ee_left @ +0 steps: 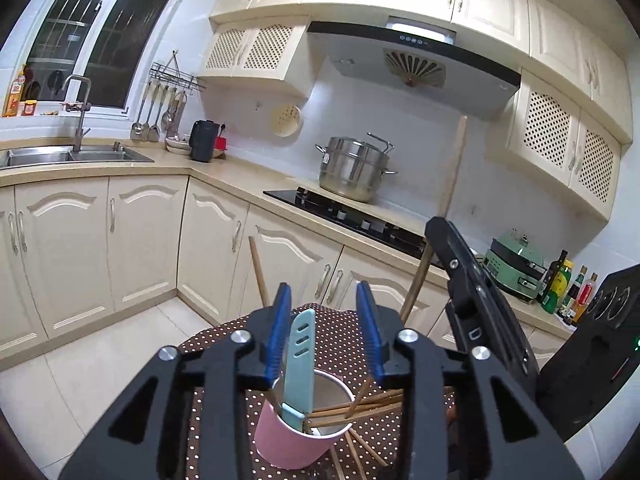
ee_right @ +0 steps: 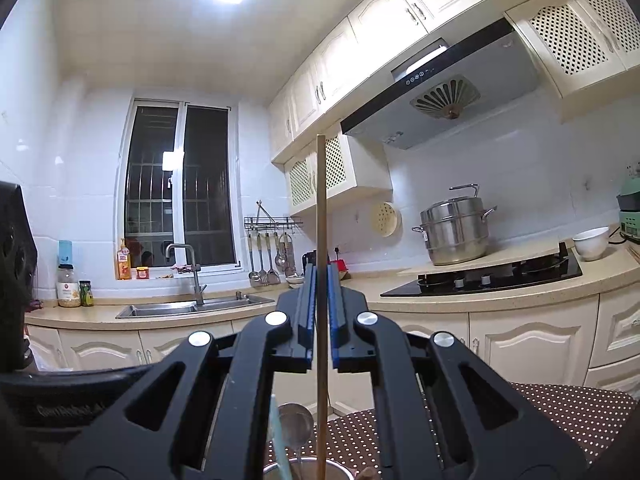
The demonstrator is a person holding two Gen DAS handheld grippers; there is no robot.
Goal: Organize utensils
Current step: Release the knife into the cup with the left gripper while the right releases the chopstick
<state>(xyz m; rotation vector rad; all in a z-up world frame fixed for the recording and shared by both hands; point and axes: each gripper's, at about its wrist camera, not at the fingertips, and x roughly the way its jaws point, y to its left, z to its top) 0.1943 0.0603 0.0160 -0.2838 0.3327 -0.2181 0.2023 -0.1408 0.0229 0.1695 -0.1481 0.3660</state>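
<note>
A pink cup (ee_left: 280,440) stands on a table with a brown dotted cloth (ee_left: 340,344). It holds a light blue utensil (ee_left: 301,360) and several wooden chopsticks (ee_left: 352,410). My left gripper (ee_left: 325,320) hangs over the cup, open, with the blue utensil upright between its blue pads and close to the left one. My right gripper (ee_left: 438,226) is up to the right, shut on one long chopstick (ee_left: 456,160). In the right wrist view that gripper (ee_right: 321,280) pinches the upright chopstick (ee_right: 321,200) above the cup's rim (ee_right: 340,470), where a metal spoon (ee_right: 296,424) also stands.
More chopsticks (ee_left: 360,452) lie on the cloth beside the cup. Another wooden stick (ee_left: 258,272) rises behind my left finger. Cream cabinets, a hob with a steel pot (ee_left: 352,168), a sink (ee_left: 72,156) and bottles (ee_left: 568,288) line the counter beyond.
</note>
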